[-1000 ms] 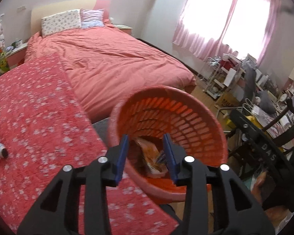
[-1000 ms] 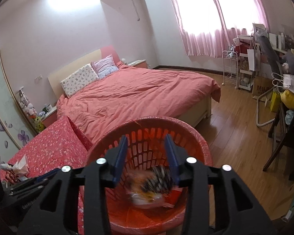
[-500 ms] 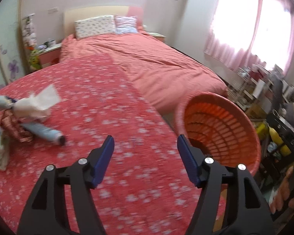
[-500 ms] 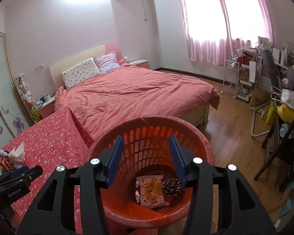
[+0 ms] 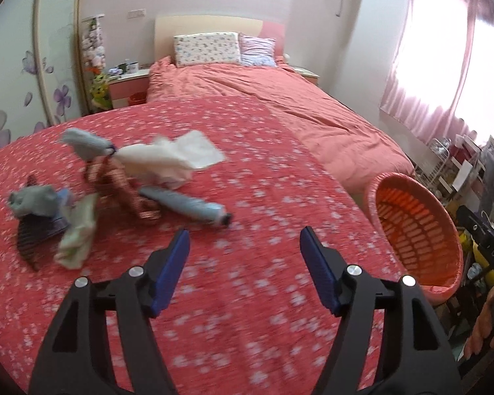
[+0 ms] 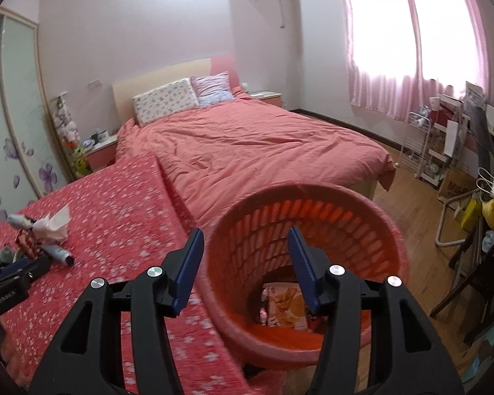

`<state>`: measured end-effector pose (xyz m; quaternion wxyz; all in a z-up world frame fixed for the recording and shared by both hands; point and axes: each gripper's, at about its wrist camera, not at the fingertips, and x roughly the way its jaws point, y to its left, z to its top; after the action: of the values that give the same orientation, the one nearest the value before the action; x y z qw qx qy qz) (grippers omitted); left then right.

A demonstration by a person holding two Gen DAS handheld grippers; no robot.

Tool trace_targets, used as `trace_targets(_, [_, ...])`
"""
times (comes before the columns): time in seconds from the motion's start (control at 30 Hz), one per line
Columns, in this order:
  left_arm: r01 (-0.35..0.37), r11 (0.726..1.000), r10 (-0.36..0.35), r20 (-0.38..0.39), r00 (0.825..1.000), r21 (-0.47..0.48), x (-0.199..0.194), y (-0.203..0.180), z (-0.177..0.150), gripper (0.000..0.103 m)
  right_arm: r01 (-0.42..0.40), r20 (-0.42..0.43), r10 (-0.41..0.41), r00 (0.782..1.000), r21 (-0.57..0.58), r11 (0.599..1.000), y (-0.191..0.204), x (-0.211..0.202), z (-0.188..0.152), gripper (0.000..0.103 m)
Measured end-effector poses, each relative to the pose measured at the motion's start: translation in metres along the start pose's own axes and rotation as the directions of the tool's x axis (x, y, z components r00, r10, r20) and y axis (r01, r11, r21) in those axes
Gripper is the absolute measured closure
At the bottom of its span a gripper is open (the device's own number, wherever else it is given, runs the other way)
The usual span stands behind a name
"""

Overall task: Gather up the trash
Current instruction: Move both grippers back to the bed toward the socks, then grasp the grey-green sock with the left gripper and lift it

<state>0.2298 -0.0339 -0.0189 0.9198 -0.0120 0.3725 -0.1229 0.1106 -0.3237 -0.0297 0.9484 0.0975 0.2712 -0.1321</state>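
Swung left off the orange basket [image 5: 415, 230] since a second ago: left gripper [image 5: 243, 253] now over the red floral cloth [image 5: 247, 296], fingers spread wide, nothing between them, pointed at the trash pile. Was half-closed over the basket mouth before. Right gripper [image 6: 243, 256] eased back a bit, basket now under its right finger only; fingers apart, empty.

Near: floral cloth fills the foreground, motion-blurred in the left view. Basket sits off the cloth's right edge, tilted toward the camera; snack wrapper [image 6: 286, 302] lying on its bottom, dark item beside it partly hidden by the right finger.

Mid, toward the cloth's left edge: grey-blue tube [image 5: 187, 207] with dark cap lying flat, closest to the left gripper. Behind it, touching: striped red-brown wrapper [image 5: 122, 191], white crumpled tissue [image 5: 171, 158], pale blue wad [image 5: 85, 144]. Further left: grey wad [image 5: 33, 200], dark striped piece [image 5: 39, 233], pale green scrap [image 5: 79, 233]. Blurred, exact types unclear.

Far: bed [image 5: 296, 112] with coral duvet butting the cloth's far edge, two pillows [image 5: 207, 47] at the headboard, nightstand [image 5: 128, 82] left of it, pink curtains [image 5: 444, 65] at right.
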Motion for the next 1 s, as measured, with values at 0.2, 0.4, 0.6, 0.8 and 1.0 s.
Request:
trace_targets(0.2, [-0.055, 0.998, 0.058, 0.052, 0.997, -0.041, -0.033, 0.051, -0.004, 0.035, -0.054, -0.022, 0.053, 0.998, -0.062, 0.997, 0.041, -0.001, -0.006, 0.049])
trace_targets(0.4, [-0.149, 0.977, 0.16, 0.063, 0.985, -0.151, -0.05, 0.123, -0.009, 0.035, -0.12, -0.056, 0.114, 0.992, -0.127, 0.985, 0.089, 0.002, -0.017, 0.049])
trace_targets(0.6, [-0.199, 0.931, 0.216, 0.023, 0.976, -0.305, -0.044, 0.195, -0.006, 0.041, -0.166, -0.082, 0.153, 0.985, -0.181, 0.969, 0.124, 0.004, -0.025, 0.049])
trace_targets(0.8, [-0.194, 0.924, 0.209, 0.012, 0.978, -0.329, -0.029, 0.215, 0.009, 0.041, -0.194, -0.116, 0.171, 0.978, -0.227, 0.955, 0.152, 0.01, -0.033, 0.049])
trace_targets(1.0, [-0.235, 0.926, 0.238, -0.025, 0.971, -0.295, -0.004, 0.211, 0.016, 0.041, -0.199, -0.131, 0.171, 0.976, -0.237, 0.951, 0.168, 0.019, -0.033, 0.049])
